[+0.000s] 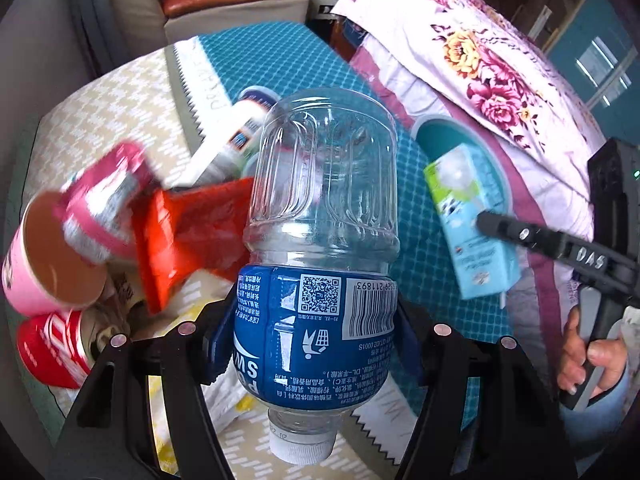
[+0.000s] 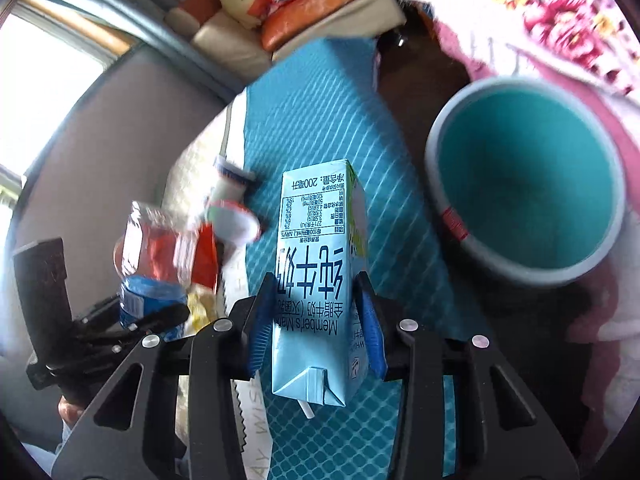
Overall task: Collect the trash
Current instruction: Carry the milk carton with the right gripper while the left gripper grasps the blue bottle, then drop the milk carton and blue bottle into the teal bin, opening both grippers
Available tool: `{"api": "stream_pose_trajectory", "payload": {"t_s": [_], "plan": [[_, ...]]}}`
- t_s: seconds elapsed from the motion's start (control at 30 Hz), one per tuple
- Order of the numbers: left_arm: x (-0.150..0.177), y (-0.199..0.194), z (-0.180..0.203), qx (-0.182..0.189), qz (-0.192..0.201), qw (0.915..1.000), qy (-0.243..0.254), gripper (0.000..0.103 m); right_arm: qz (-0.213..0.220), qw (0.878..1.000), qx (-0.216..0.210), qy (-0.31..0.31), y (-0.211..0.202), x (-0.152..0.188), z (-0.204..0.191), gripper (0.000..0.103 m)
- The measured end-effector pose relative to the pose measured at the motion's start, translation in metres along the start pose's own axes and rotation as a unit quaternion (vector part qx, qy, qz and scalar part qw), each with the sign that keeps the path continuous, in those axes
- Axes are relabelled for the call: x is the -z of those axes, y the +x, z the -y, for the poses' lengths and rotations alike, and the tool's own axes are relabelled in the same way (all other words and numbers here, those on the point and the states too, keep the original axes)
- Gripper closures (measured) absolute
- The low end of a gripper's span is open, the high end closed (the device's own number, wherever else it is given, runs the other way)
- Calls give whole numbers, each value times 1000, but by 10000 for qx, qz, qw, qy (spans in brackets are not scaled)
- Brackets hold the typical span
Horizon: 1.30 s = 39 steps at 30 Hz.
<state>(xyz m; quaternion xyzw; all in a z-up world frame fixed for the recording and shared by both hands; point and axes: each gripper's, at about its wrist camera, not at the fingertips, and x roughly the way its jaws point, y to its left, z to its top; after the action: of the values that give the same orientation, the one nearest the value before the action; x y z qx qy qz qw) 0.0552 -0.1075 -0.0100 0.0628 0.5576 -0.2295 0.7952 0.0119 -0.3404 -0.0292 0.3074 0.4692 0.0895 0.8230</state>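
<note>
The right gripper (image 2: 316,316) is clamped on a light-blue milk carton (image 2: 316,264), blue pads pressed to both side faces. The carton's long axis runs up the centre of the right wrist view, in line with the fingers, straw end nearest the camera.

The teal bin (image 2: 524,188) stands at the upper right of that view, mouth open and tilted toward the camera, apart from the carton. Judged from this, the drop calls for a move up and to the right; the right hand is the nearer one.

The left gripper (image 1: 316,336) holds a clear plastic bottle (image 1: 320,208) by its blue label, cap toward the camera. In the left wrist view the bin (image 1: 444,136) sits right of centre, partly behind the carton (image 1: 472,220).
</note>
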Motion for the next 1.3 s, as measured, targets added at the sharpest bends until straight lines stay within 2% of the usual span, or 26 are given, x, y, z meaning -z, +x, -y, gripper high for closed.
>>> {"api": "stream_pose_trajectory", "payload": {"t_s": [0.13,0.3,0.4,0.63,0.83,0.87,0.9,1.3], "plan": [[-21,6,28,127,40,9994,327,36,444,9987,182,172,-29,-17,17,65],[-63,36,85,361,-102,9959,819,36,876,9927,622,543,-58,-39,60,65],[-81,60,119,474,-232,9927,1084,36,955,9878,855,887,-67,-47,94,65],[-106,124,172,526,-739,9852,1456,36,943,9819,1139,1183,-69,-52,134,65],[-112,157,183,451,-1085,9830,1408,35,832,9815,1145,1291,-63,-54,152,65],[-112,159,183,450,-1107,9829,1404,32,808,9816,1144,1298,-61,-54,152,65],[-112,160,182,443,-1108,9829,1399,29,775,9818,1138,1311,-58,-53,154,65],[-113,144,171,598,-941,9862,1220,28,685,9821,1107,1364,-49,-55,156,65]]}}
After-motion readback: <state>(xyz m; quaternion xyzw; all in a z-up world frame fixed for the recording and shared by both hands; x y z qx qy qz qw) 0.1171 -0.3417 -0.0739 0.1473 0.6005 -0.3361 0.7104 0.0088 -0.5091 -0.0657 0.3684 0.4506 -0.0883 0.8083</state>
